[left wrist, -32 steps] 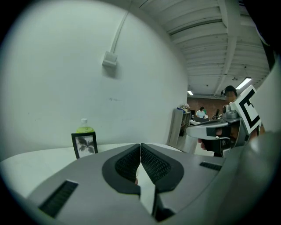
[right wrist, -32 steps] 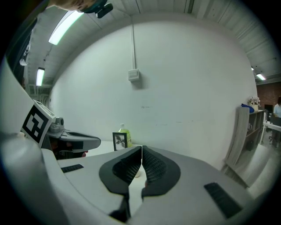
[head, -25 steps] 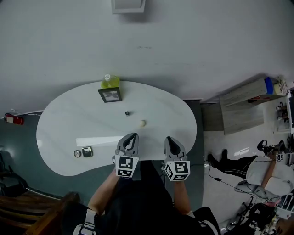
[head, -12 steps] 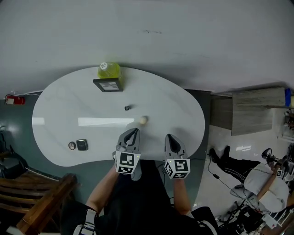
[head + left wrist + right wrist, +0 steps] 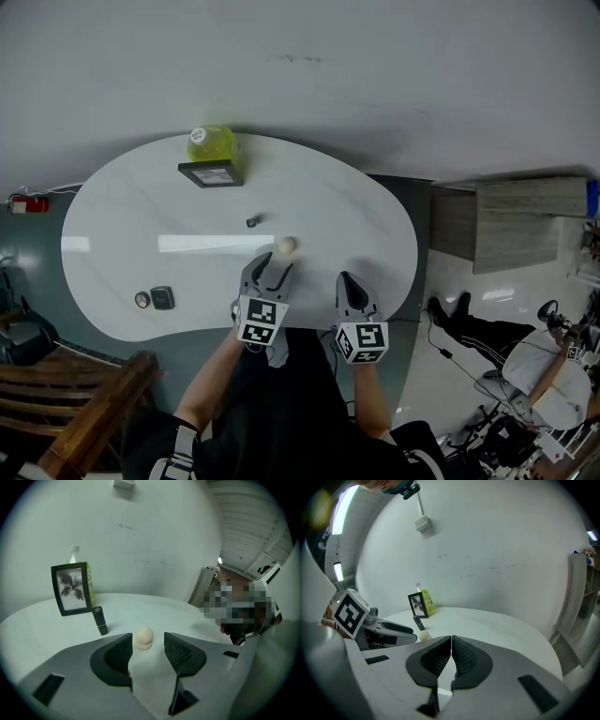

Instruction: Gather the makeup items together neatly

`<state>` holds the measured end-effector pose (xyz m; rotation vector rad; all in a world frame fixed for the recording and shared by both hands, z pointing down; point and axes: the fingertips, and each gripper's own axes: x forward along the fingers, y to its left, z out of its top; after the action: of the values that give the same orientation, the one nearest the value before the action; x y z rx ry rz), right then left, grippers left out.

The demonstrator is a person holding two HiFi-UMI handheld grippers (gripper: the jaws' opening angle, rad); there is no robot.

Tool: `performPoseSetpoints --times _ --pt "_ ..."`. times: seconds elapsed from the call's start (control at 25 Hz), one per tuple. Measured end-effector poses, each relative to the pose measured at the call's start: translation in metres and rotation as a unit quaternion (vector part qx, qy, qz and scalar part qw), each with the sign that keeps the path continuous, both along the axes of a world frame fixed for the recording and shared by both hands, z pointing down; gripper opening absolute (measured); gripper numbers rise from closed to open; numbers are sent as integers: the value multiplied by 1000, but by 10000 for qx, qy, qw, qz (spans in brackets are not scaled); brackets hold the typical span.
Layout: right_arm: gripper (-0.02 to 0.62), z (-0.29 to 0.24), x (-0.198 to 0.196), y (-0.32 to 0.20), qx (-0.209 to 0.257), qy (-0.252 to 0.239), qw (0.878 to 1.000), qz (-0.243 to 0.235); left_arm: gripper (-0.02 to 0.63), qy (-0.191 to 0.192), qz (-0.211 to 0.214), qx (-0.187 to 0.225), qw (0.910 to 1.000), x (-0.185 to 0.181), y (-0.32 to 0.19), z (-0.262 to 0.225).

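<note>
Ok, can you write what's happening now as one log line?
left gripper: jaws just opening, nothing between them | beige sponge: just ahead, untouched | right gripper: shut, empty

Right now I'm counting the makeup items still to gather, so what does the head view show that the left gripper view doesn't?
Only the head view: two small items near the white table's left edge, a round one and a dark square one, plus the right tool.
Only the left gripper view: the left tool's jaws, which have just been opening, stand apart with nothing between them; the cream makeup sponge lies just ahead.
Both: that sponge, the black lipstick tube, photo frame, yellow-green bottle and table.
</note>
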<state>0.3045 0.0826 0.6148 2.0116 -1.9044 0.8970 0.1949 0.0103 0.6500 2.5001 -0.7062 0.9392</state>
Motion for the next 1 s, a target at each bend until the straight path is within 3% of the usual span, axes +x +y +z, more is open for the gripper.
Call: performPoseSetpoints --times 0.6,0.72,1.0 --pt "29 7 16 -5 -74 -52 10000 11 204 -547 -115 79 9984 15 -16 23" --pt "29 7 19 -4 -85 -54 9999 7 147 -620 -193 179 9977 14 -18 23" --pt "29 2 17 -2 -24 -35 10000 -89 138 -646 -302 323 9969 10 -16 16"
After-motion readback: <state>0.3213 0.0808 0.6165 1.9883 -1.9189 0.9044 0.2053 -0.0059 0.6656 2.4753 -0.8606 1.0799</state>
